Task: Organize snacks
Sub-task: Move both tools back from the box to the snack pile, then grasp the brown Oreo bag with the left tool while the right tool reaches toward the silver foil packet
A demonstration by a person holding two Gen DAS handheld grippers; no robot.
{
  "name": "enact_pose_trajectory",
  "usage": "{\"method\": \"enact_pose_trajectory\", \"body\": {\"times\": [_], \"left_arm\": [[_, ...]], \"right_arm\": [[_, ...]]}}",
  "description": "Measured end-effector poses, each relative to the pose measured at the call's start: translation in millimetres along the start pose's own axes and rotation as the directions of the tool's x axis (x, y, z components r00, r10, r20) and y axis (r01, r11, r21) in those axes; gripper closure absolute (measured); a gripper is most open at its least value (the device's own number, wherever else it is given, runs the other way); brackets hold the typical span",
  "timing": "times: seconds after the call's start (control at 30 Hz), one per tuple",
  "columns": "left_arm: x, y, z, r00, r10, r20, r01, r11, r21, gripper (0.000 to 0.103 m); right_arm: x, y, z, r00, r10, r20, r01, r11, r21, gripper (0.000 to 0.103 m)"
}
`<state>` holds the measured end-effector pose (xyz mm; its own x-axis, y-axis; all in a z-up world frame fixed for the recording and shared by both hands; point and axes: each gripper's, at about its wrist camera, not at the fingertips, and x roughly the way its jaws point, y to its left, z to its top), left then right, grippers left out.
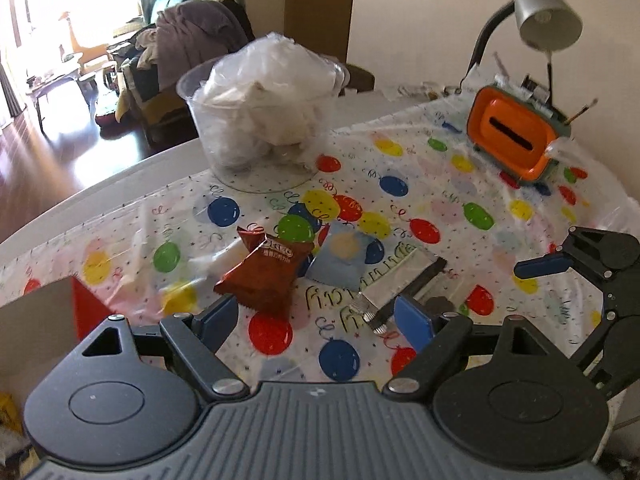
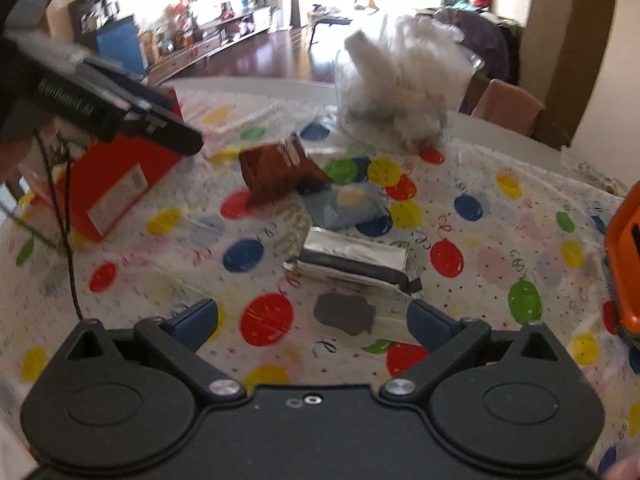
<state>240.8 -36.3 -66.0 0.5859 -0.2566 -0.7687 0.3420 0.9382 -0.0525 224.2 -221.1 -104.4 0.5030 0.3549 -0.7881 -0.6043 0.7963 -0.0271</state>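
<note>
Snacks lay loose mid-worktop: brown packet, blue packet, silver bar, all near the clear tub. Left gripper and right gripper both spread wide, empty.

A white table carried a clear plastic cover printed with coloured balloons. On the cover lay a brown snack packet, a pale blue packet touching it, and a silver foil packet just beside. A clear tub of white wrappers, an orange tissue box and a red box stood on it.
</note>
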Motion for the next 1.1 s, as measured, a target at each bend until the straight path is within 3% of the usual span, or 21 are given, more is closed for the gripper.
{"method": "enact_pose_trajectory", "body": {"times": [0.3,0.67,0.87,1.1], "left_arm": [[59,7,21,0.996,0.030,-0.088,-0.026,0.999,0.046,0.018],[121,14,43,0.980,0.088,-0.177,-0.065,0.990,0.128,0.018],[144,25,45,0.973,0.080,-0.218,-0.060,0.994,0.096,0.018],[161,36,43,0.968,0.052,-0.247,-0.045,0.998,0.034,0.018]], "right_arm": [[56,-24,-5,0.994,0.060,-0.096,-0.068,0.994,-0.082,0.013],[93,-33,3,0.983,0.109,-0.146,-0.127,0.984,-0.123,0.023],[96,-35,3,0.986,0.112,-0.126,-0.128,0.984,-0.122,0.023],[89,-32,-7,0.993,0.081,-0.090,-0.092,0.987,-0.129,0.032]]}}
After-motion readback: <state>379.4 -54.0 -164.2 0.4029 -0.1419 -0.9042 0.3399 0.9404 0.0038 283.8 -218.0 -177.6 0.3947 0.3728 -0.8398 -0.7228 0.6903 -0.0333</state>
